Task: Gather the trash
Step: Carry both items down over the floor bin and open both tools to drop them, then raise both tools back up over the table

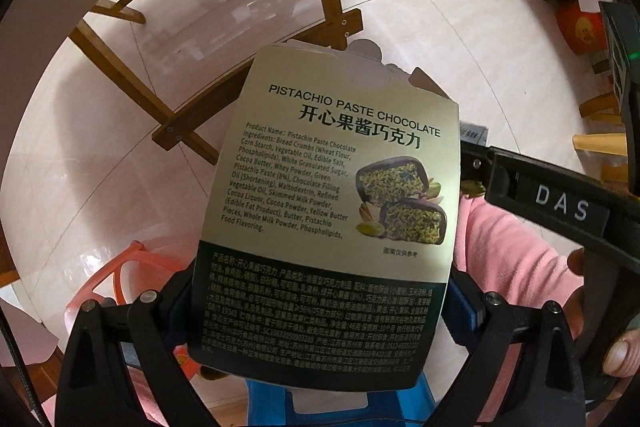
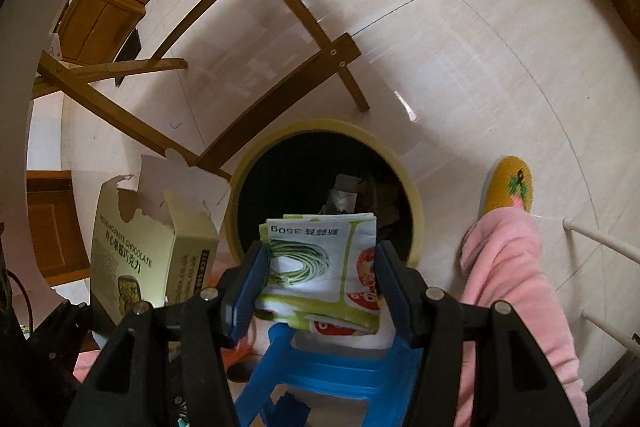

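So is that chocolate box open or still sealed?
Open: the chocolate box has a ragged, torn-off top edge, seen from the right claw's camera.

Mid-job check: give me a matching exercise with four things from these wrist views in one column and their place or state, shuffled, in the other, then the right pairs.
Things
1. chocolate box
2. folded wrapper
3. trash bin
4. blue stool

Places or states
A. on the floor, open-topped, trash already inside
B. clamped in the left gripper, top torn open
C. below both grippers
D. pinched in the right gripper, in front of the bin's mouth

Pairs: 1-B, 2-D, 3-A, 4-C
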The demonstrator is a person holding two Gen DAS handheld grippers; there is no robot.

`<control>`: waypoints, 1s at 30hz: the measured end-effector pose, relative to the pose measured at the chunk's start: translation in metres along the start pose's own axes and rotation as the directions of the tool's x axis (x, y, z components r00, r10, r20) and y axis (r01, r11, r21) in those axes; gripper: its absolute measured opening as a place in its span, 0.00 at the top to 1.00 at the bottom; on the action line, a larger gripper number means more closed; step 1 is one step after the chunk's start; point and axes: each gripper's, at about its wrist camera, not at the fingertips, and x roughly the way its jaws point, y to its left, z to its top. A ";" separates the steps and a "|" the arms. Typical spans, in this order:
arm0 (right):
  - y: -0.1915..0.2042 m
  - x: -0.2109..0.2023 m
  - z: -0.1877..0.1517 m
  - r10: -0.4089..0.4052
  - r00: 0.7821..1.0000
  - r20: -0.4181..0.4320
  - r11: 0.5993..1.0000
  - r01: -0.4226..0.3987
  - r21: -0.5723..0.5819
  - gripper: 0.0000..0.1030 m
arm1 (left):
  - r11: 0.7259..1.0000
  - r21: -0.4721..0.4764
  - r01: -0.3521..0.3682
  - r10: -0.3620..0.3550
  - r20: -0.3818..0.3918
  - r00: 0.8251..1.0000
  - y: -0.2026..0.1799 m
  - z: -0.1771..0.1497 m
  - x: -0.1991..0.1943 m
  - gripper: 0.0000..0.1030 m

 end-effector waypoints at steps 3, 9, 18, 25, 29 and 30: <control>0.001 0.004 0.000 0.007 1.000 -0.013 1.000 -0.007 0.004 0.36 | 1.000 -0.022 0.014 -0.014 -0.007 1.000 0.003 0.000 0.003 0.06; 0.005 -0.001 0.000 0.009 1.000 0.014 1.000 -0.009 -0.007 0.25 | 1.000 -0.028 0.011 -0.011 -0.006 1.000 0.004 -0.003 0.003 0.05; 0.011 -0.010 -0.005 0.005 1.000 0.026 0.999 -0.004 -0.031 0.25 | 0.999 -0.030 0.017 -0.017 0.009 1.000 0.005 -0.007 -0.006 0.04; 0.021 -0.031 -0.017 -0.013 0.999 0.046 0.998 0.016 -0.060 0.25 | 0.999 -0.050 0.012 -0.013 -0.026 1.000 0.005 -0.020 -0.026 0.04; 0.027 -0.052 -0.025 -0.036 0.998 0.060 0.996 0.041 -0.083 0.25 | 1.000 0.005 -0.003 0.003 -0.043 0.999 -0.003 -0.036 -0.045 0.04; 0.029 -0.058 -0.027 -0.042 0.997 0.062 0.995 0.047 -0.087 0.25 | 1.000 0.018 -0.003 0.004 -0.039 0.999 -0.006 -0.040 -0.051 0.04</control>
